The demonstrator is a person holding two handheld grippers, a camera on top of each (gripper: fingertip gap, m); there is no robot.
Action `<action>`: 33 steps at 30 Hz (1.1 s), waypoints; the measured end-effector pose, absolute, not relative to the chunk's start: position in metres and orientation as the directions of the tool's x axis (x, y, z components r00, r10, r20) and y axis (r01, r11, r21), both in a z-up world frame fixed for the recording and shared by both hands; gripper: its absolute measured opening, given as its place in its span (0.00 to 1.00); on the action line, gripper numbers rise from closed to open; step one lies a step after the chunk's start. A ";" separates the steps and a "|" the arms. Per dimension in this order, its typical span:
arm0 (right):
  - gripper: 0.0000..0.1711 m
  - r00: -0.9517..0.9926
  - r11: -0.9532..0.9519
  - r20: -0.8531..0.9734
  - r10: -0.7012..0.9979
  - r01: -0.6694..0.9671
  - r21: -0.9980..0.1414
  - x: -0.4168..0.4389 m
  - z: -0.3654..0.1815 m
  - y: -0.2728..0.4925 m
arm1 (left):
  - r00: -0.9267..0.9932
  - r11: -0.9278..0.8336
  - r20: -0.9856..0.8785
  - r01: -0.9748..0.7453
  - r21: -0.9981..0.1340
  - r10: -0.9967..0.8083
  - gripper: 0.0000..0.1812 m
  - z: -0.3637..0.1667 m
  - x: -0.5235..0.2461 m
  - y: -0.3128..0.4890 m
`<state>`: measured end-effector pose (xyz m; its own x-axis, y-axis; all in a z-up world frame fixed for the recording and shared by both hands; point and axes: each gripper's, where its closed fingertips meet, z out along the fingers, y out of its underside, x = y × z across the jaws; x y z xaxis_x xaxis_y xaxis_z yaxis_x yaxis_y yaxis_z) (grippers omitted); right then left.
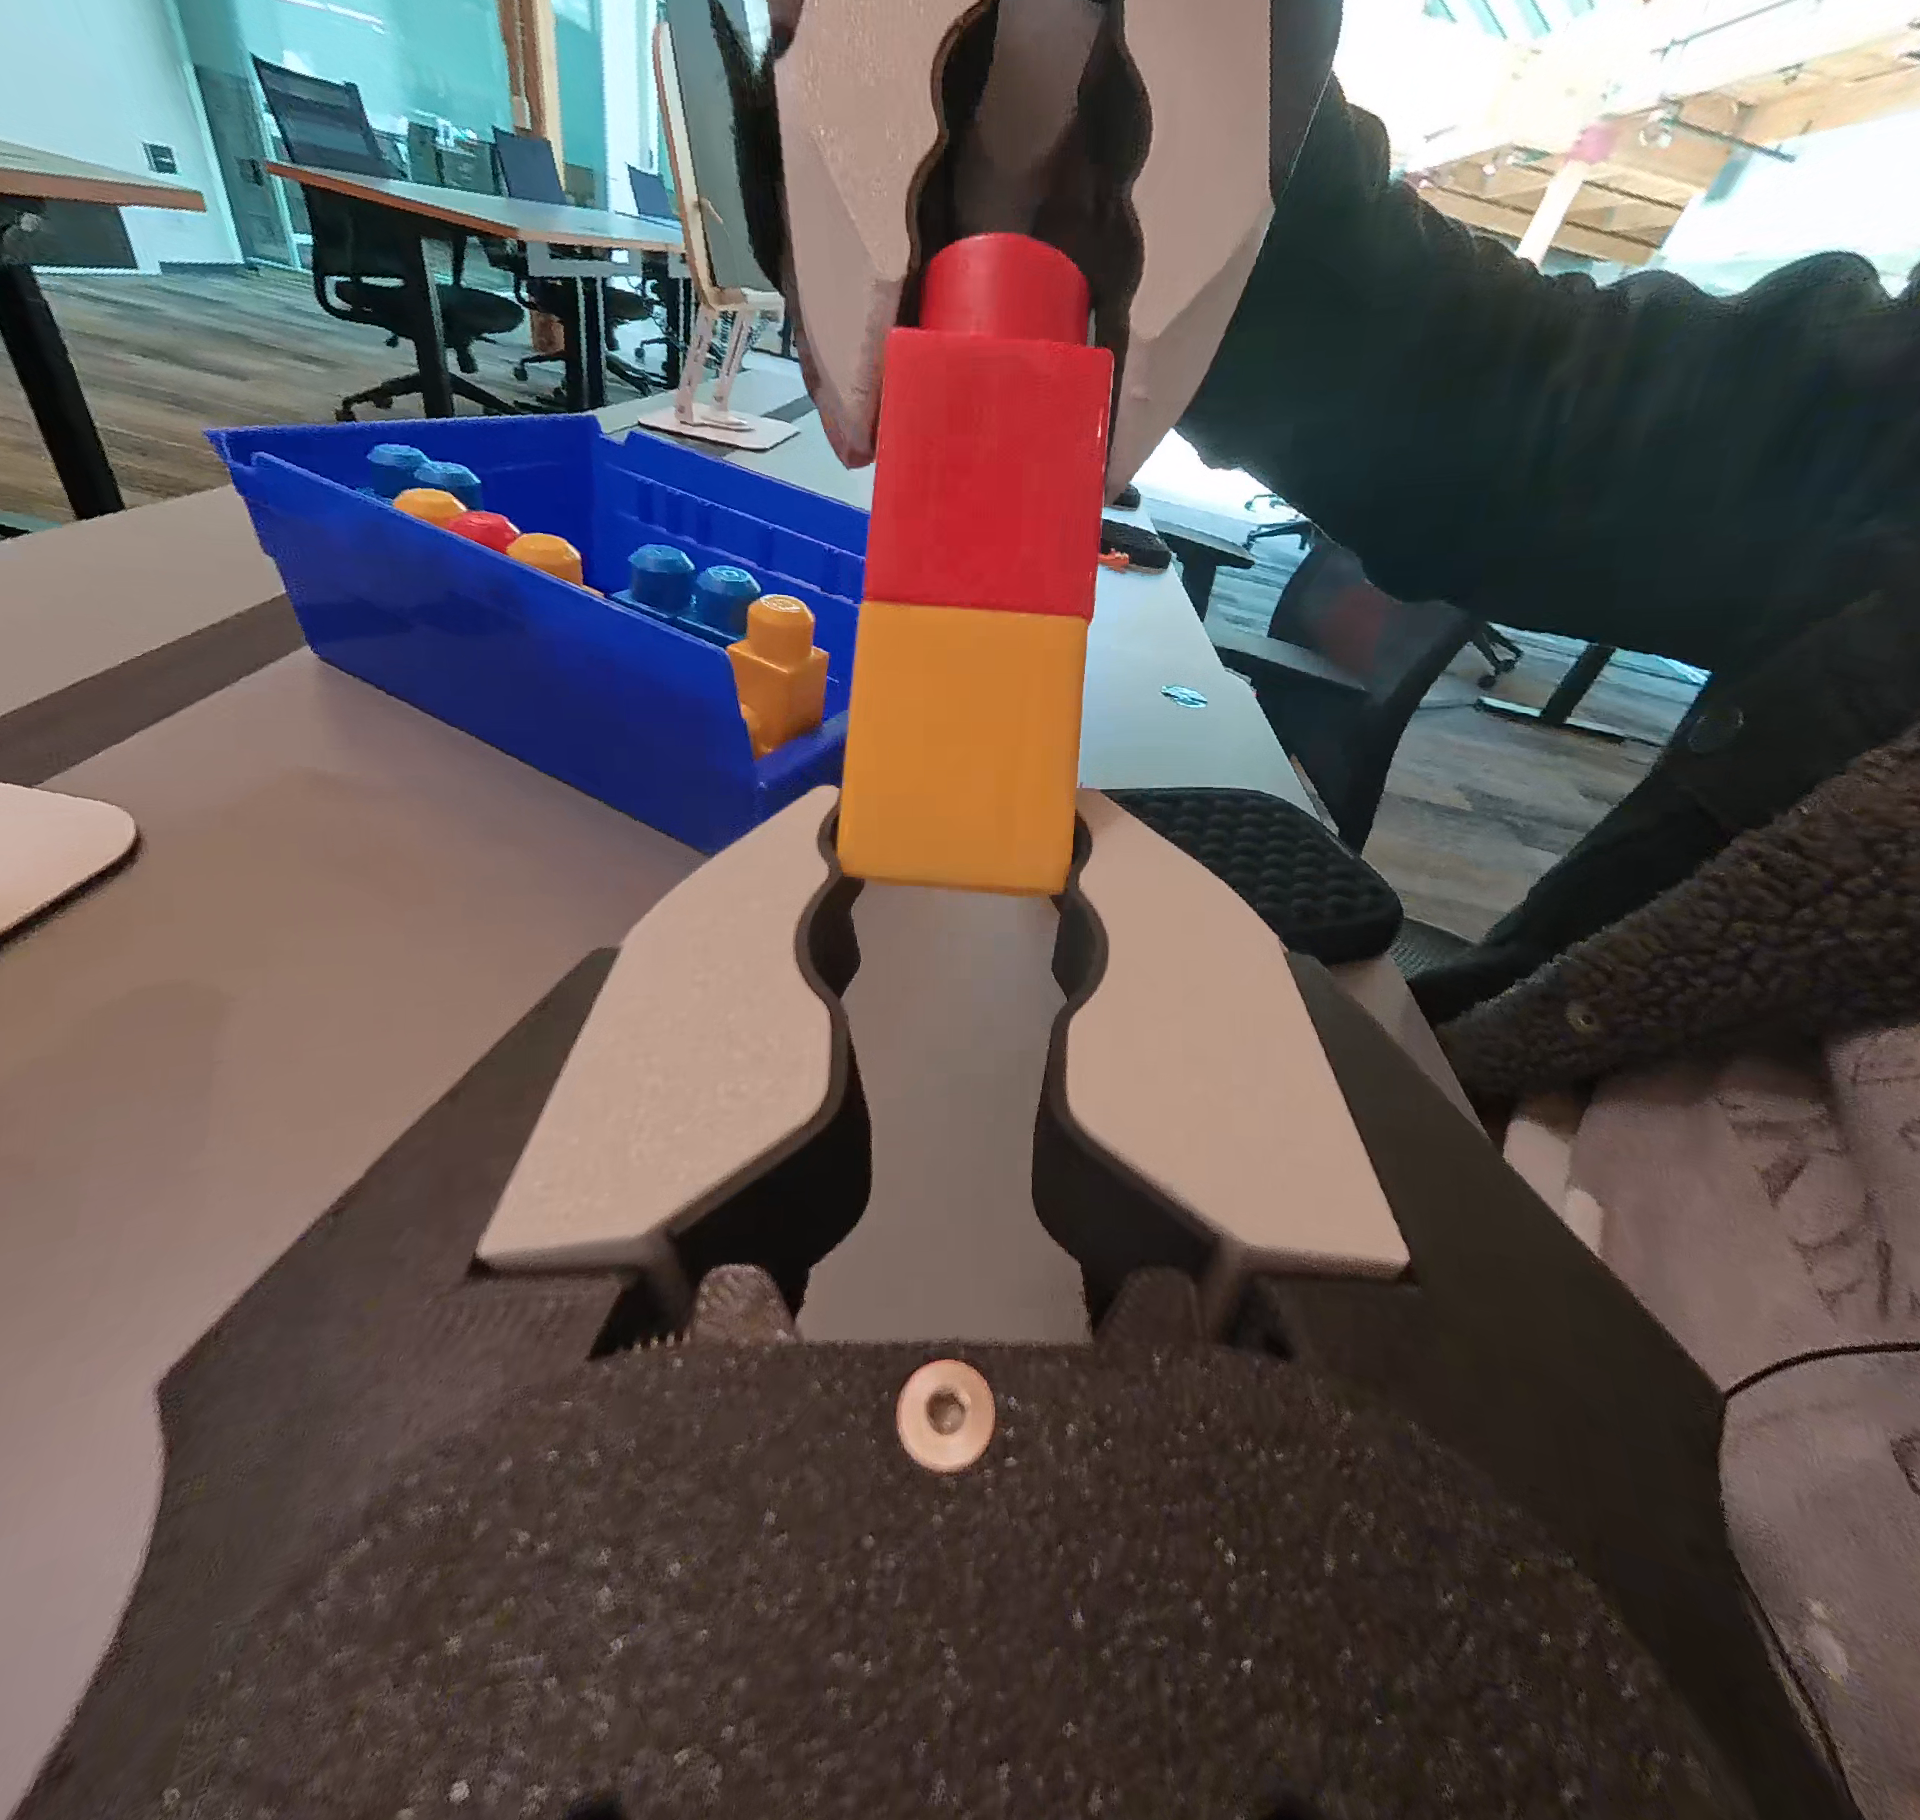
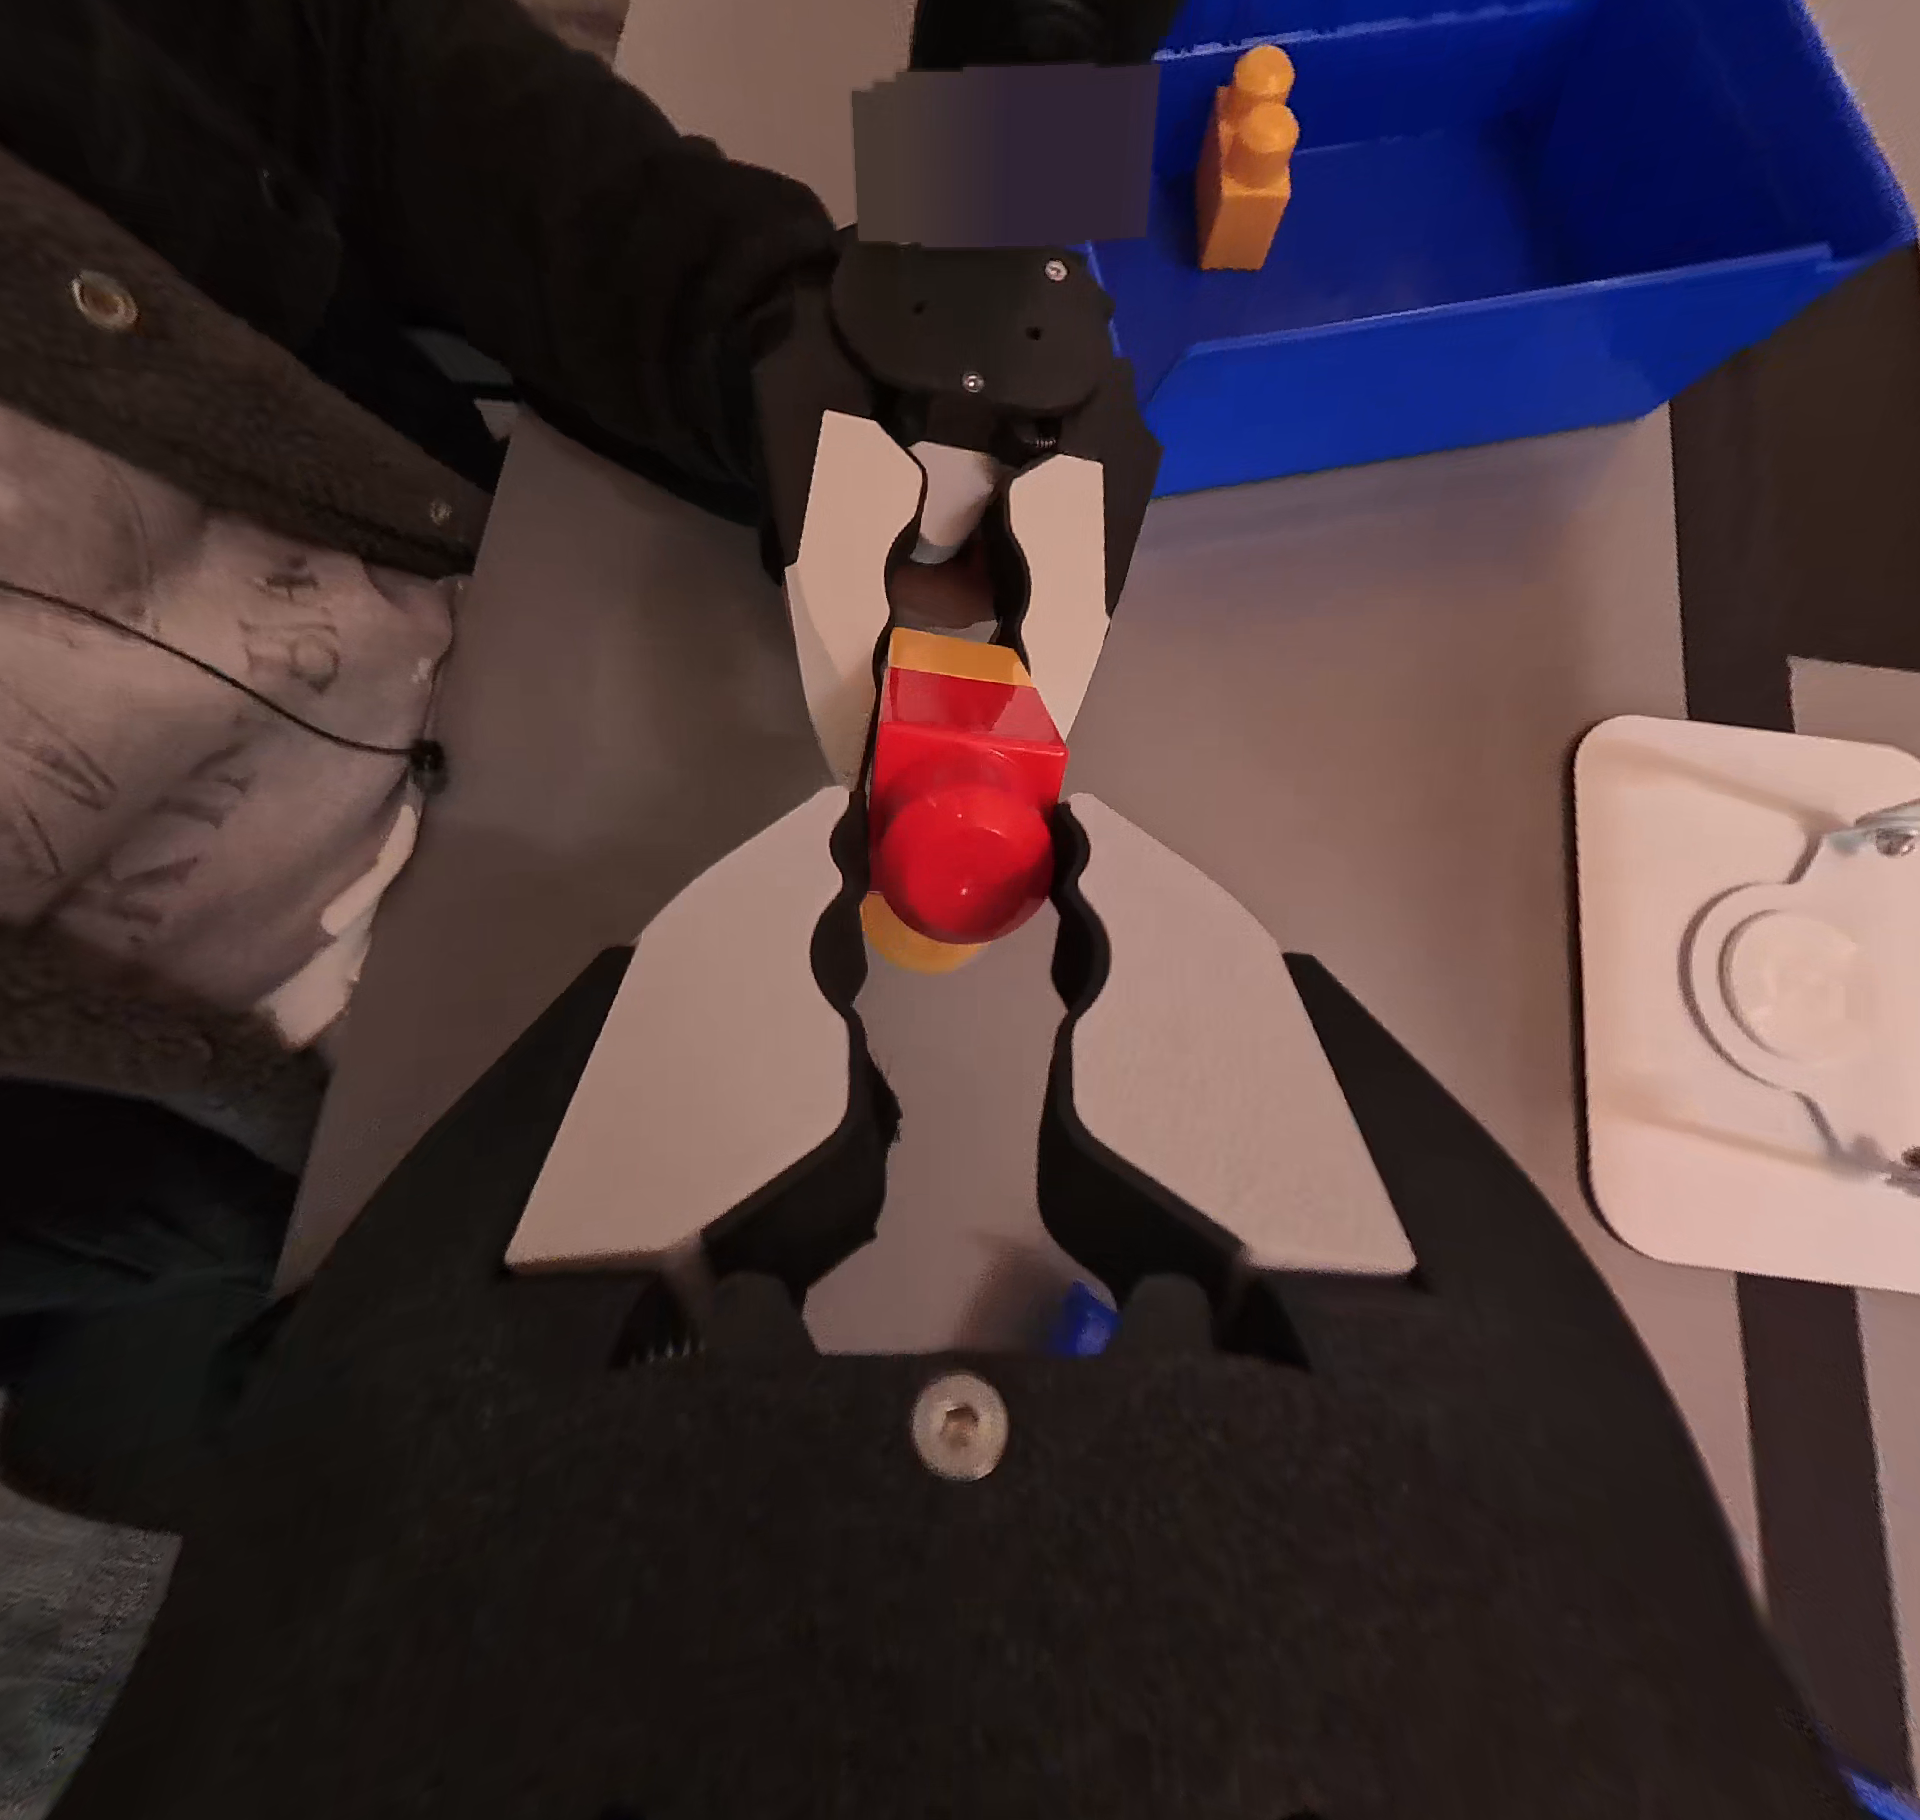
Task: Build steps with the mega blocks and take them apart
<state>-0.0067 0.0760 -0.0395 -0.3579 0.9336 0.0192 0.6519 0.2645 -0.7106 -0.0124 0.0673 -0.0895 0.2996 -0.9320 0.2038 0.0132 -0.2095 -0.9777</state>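
Left gripper [image 1: 956, 835] is clamped on the yellow block [image 1: 961, 742] at the bottom of a two-block column, holding it above the grey table [image 1: 312, 939]. Right gripper [image 2: 956, 866] comes down from above; its fingers sit on either side of the red block [image 1: 987, 482], near the stud, and from its own view they look closed against it, so I judge it gripped.

I cannot say for sure whether I am pressing the red block onto the yellow or pulling it off. They look fully seated, with no gap at the seam. If it is the pull, the next move calls for a straight lift along the column while my left holds firm; a twist could let the yellow slip out of the pads.

Behind the column stands the blue bin [image 1: 540, 658], with dividers. It holds loose blocks: blue, yellow and red studs show along its length, and a yellow block with two studs [image 2: 1242, 175] stands near its front end. A white mount plate [image 2: 1745, 1001] lies on the table, well apart.
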 end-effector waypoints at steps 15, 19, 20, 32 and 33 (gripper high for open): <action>0.19 -0.249 0.139 -0.073 0.966 0.734 -0.664 0.003 -0.056 0.082 | 0.421 -0.143 0.085 -0.109 -0.984 -0.903 0.20 -0.103 -0.008 0.075; 0.19 -0.235 0.129 -0.078 0.969 0.747 -0.652 0.006 -0.061 0.083 | 0.444 -0.122 0.043 -0.151 -0.981 -0.895 0.20 -0.108 -0.008 0.077; 0.19 -0.244 0.141 -0.069 0.967 0.747 -0.650 0.007 -0.063 0.083 | 0.442 -0.120 0.039 -0.157 -0.980 -0.896 0.20 -0.109 -0.008 0.077; 0.19 -0.297 0.220 -0.017 0.955 0.744 -0.631 0.011 -0.071 0.080 | 0.404 -0.143 0.062 -0.174 -0.974 -0.913 0.20 -0.116 -0.005 0.073; 0.19 -0.299 0.222 -0.016 0.954 0.743 -0.632 0.011 -0.071 0.080 | 0.403 -0.144 0.062 -0.176 -0.974 -0.913 0.20 -0.116 -0.005 0.073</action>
<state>0.0107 0.0796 -0.0713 -0.2992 0.9540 -0.0163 0.7426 0.2222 -0.6318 -0.0048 0.0733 -0.1164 0.4026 -0.9133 0.0619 -0.1763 -0.1437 -0.9738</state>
